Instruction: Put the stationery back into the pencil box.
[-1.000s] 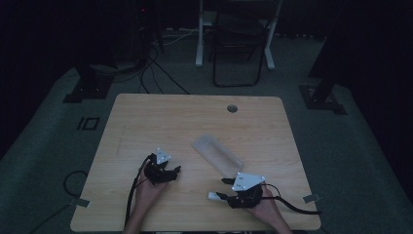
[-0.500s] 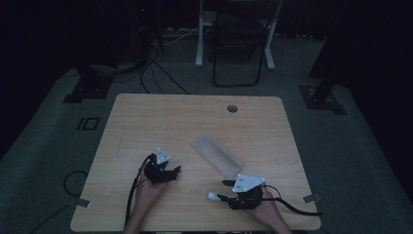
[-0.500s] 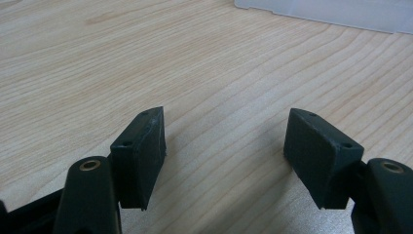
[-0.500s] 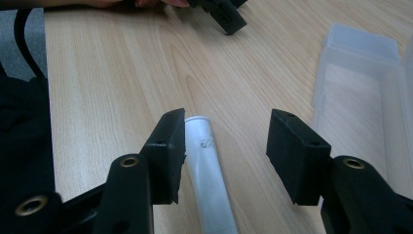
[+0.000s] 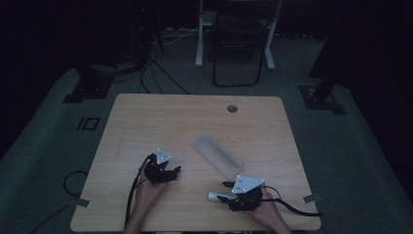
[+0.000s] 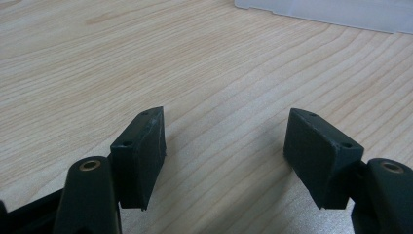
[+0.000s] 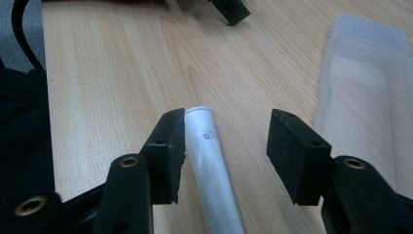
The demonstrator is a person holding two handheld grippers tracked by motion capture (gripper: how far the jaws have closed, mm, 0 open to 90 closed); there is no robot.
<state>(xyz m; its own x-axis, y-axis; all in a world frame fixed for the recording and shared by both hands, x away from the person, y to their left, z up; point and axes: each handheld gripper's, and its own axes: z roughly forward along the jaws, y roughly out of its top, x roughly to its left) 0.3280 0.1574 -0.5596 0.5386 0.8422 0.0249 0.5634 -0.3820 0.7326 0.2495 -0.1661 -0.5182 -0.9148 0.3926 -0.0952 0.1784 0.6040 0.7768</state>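
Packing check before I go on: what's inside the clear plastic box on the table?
Nothing that I can see: through the clear box only the table's wood grain shows. Its near end is cut off in the right gripper view.

Three cameras, one table [image 5: 146,122]
High view looks down from afar; gripper views skim close, sharing the clear box [image 7: 370,97].

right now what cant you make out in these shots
- White tube: its near end is cut off by the right gripper view's bottom edge; its small print is blurred.
- Clear tray: mostly cut off by the left gripper view's top edge.
- Right tongs: too small and dim in the high view to judge their grip.
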